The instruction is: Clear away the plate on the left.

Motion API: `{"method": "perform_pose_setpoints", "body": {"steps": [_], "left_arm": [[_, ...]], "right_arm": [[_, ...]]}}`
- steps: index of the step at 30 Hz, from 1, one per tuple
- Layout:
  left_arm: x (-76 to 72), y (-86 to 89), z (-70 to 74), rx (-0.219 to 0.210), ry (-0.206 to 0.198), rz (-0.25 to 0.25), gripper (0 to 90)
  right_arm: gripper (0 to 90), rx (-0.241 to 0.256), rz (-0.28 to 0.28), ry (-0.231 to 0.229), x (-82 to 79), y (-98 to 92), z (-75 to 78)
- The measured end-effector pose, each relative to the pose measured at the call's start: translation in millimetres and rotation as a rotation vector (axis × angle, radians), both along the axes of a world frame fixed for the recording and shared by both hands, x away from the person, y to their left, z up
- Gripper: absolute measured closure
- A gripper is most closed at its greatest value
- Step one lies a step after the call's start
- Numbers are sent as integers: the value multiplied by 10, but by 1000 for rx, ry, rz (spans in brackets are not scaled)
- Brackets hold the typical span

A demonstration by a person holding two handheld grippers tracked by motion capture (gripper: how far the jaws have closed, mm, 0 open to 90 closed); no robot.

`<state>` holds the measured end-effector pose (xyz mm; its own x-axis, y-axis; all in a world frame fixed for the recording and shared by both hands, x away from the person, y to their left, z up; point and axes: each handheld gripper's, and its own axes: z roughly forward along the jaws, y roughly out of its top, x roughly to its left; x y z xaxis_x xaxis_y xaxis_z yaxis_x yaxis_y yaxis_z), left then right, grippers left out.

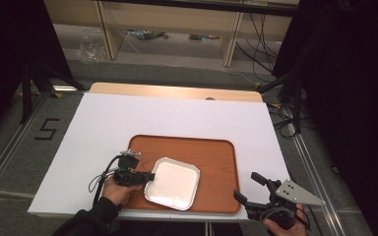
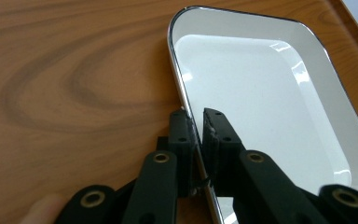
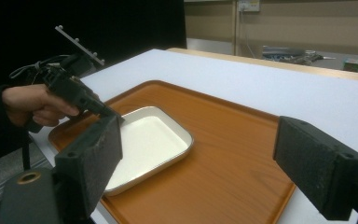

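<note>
Here the left claw (image 2: 198, 122) pinches the white plate's (image 1: 174, 184) rim on the wooden tray (image 1: 216, 157); the right claw (image 1: 247, 187) gapes empty nearby.

Plate (image 1: 173, 183) lies on tray (image 1: 216, 152), toward its left

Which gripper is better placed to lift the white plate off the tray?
The left gripper, probably: its fingers are already shut on the white plate at its rim. The right gripper is open, beside the wooden tray, holding nothing.
</note>
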<state>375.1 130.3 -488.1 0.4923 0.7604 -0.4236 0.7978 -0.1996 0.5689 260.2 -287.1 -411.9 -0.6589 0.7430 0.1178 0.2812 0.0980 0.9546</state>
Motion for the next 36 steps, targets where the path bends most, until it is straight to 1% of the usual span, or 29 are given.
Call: {"method": "perform_pose_setpoints", "body": {"steps": [1,2,3,4,5,6,7,8,9,10,11,12,14,16,17,18,19,25,26,27,29,33,34,35,36], "left_arm": [[-7,7,1,2,1,-8,807],[-19,-7,-2,-17,1,8,803],[-27,-4,-1,-16,4,8,800],[-39,17,6,2,6,-14,798],[-53,2,5,-11,7,1,794],[-65,14,10,1,11,-15,790],[-85,2,9,-14,13,-2,785],[-101,12,8,-18,21,-17,784],[-118,10,11,-18,22,-10,784],[-138,16,13,-14,26,-19,784],[-157,11,14,-16,24,-17,784],[-171,12,21,-12,30,-25,781],[-196,8,25,-12,29,-33,782],[-222,-5,24,-15,33,-26,779],[-230,-5,28,-10,38,-34,776],[-242,-6,27,-9,38,-50,776],[-256,-18,28,-15,42,-45,772],[-307,-27,33,-12,59,-67,764],[-310,-27,29,-19,65,-74,764],[-323,-38,27,-30,70,-65,763],[-337,-31,29,-17,73,-97,754],[-374,-67,29,-19,77,-101,739],[-380,-66,28,-20,81,-111,737],[-392,-74,34,-20,82,-103,734],[-401,-85,32,-30,84,-92,733]], "right_arm": [[165,9,13,9,3,2,-3],[166,3,10,9,2,0,-1],[165,-1,-3,-1,0,-2,2],[166,-35,-4,-2,-6,-29,17],[165,-33,-5,-8,-3,-25,14],[165,-3,3,-6,3,-1,0],[165,-3,-1,3,-1,5,-1],[165,-5,-1,8,-2,5,0],[166,1,3,4,0,5,1],[165,7,7,4,0,7,0],[165,3,9,8,-2,4,1],[165,-16,8,19,-7,-5,9],[165,-23,3,21,-8,-10,12],[166,-19,11,18,-7,-9,12],[165,0,15,41,-15,8,8],[165,-20,8,18,-6,-6,9],[165,-24,4,17,-3,-8,9],[166,-24,6,20,-7,-7,11],[165,-22,8,20,-7,-8,12],[166,-21,9,20,-7,-8,13],[166,-21,8,17,-6,-7,10],[165,-24,6,20,-6,-9,12],[166,-22,4,17,-5,-6,10],[165,-22,5,18,-5,-4,9],[165,-23,4,18,-5,-5,9]]}}
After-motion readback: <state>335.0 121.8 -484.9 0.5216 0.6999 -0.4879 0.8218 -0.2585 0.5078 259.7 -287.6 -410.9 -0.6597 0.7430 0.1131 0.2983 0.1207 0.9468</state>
